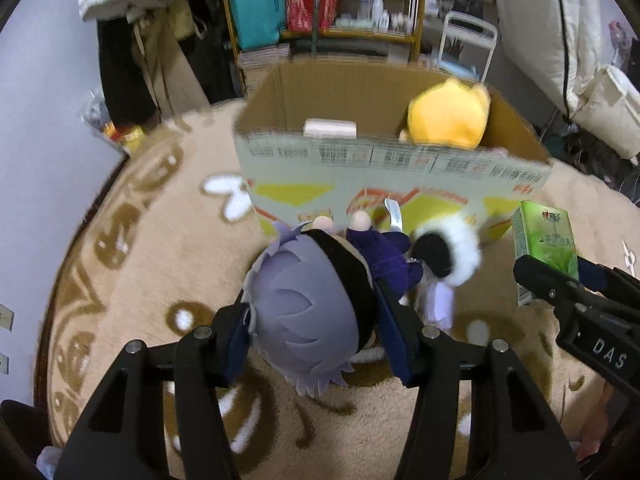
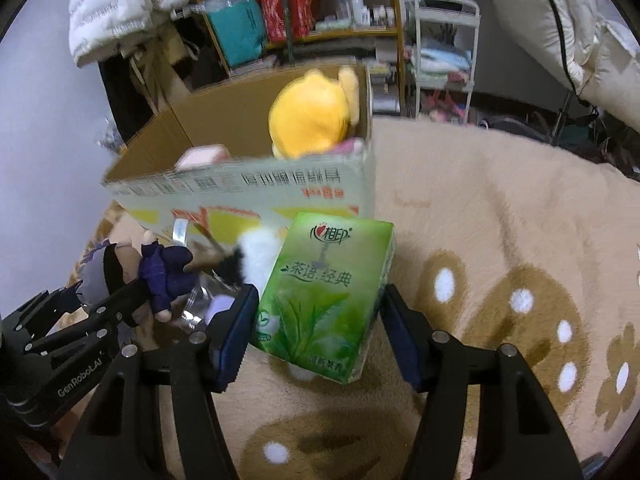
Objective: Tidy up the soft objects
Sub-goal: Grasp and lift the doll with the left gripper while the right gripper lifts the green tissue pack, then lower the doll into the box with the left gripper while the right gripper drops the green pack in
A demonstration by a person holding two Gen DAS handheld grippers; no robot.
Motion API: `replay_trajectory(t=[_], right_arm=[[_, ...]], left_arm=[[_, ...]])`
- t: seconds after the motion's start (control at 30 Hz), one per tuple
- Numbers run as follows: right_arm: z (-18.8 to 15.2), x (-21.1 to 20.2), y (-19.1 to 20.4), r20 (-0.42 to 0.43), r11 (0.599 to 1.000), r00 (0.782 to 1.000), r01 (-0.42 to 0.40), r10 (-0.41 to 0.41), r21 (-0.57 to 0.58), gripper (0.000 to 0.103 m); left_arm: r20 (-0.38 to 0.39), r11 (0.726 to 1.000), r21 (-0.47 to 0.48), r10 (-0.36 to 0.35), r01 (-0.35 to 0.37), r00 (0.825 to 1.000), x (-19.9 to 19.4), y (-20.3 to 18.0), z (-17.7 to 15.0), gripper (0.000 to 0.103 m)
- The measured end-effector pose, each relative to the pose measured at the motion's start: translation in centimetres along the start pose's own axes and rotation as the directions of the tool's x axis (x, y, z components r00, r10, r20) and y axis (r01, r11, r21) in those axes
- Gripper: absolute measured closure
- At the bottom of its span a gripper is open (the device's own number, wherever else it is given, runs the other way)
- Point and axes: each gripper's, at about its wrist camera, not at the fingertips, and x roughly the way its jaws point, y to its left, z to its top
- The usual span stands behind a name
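My left gripper (image 1: 316, 332) is shut on the grey-haired head of a plush doll (image 1: 308, 312) in dark purple clothes, held above the rug just before the open cardboard box (image 1: 384, 176). My right gripper (image 2: 320, 320) is shut on a green tissue pack (image 2: 324, 300), lifted in front of the box's near wall (image 2: 256, 192). The pack also shows at the right of the left wrist view (image 1: 546, 244). A yellow plush (image 1: 448, 116) and a pink soft item (image 1: 330, 128) lie inside the box. A black-and-white fluffy toy (image 1: 448, 252) lies against the box's base.
A beige patterned rug (image 2: 500, 240) covers the floor. A wooden shelf (image 1: 320, 8) with bags and bottles stands behind the box, a white trolley (image 2: 444, 52) to its right, hanging clothes at left, bedding at far right.
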Motion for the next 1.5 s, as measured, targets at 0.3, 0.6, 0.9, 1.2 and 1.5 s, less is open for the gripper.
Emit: replay_trajectory(t=[0.3,0.6,0.9,1.2,1.5], right_arm=[[1.0,-4.4,1.6,0.223,0.997,0.974,-0.015,0.031,-0.074,0.037],[3.4,-5.3,2.3,0.312,0.994,0.947,-0.041,0.071,-0.101,0.037],[6.0,-4.5,2.9,0.357,0.992,0.931,-0.029,0.072,-0.125,0.037],[7.4,-3.2,2.8,0.36,0.99,0.93,-0.03,0.078,-0.139,0.037],[8.0,-0.3,2.7,0.326,0.988,0.942,-0.032,0.08,-0.15,0.037]], left_arm=[[0.252,0.999,0.012,0.038,-0.042,0.967,-6.3,0.6,1.3,0.048],[0.368,0.995,0.038,0.069,-0.089,0.927,-8.3,0.7,4.1,0.048],[0.393,0.995,0.044,0.07,-0.095,0.917,-7.6,1.1,7.1,0.048],[0.372,0.993,0.071,0.066,-0.1,0.926,-4.4,1.0,8.9,0.047],[0.333,0.994,0.06,0.063,-0.088,0.941,-1.2,1.1,9.0,0.047]])
